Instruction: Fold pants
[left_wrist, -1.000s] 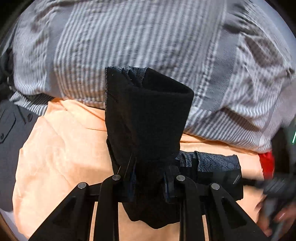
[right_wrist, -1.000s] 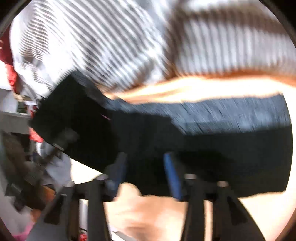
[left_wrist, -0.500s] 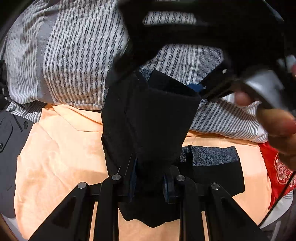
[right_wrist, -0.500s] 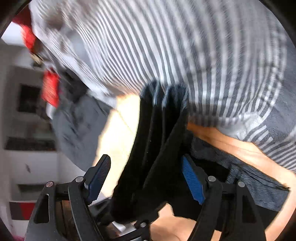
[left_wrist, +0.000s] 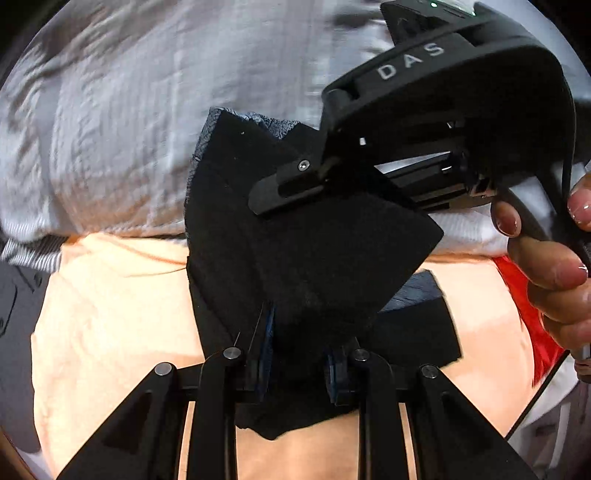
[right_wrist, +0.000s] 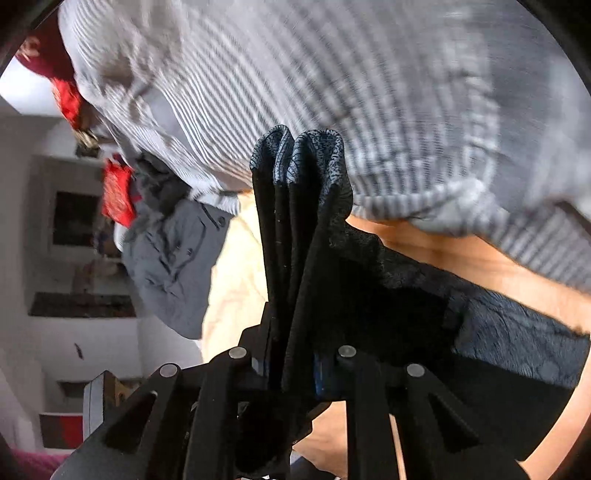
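Note:
The black pants (left_wrist: 314, 258) are bunched into several upright folds above an orange cloth (left_wrist: 110, 314). My left gripper (left_wrist: 299, 354) is shut on the lower part of the bundle, with dark fabric packed between its blue pads. In the right wrist view the same pants (right_wrist: 303, 229) stand as tall pleats, and my right gripper (right_wrist: 290, 363) is closing its jaws on them, pads pressing the cloth. The left wrist view shows the right gripper's black body (left_wrist: 443, 110) at the pants' upper edge, held by a person's hand (left_wrist: 546, 258). One pant part (right_wrist: 517, 332) trails flat to the right.
A grey striped sheet (left_wrist: 147, 110) covers the far side. A grey buttoned garment (right_wrist: 170, 266) lies left of the orange cloth, and red fabric (left_wrist: 524, 302) shows at the right. White shelving (right_wrist: 74, 295) stands beyond the bed's edge.
The right gripper swung over to the raised folds, opened wide around them, then closed onto them. Both grippers rose with the pants, and the left one kept its grip.

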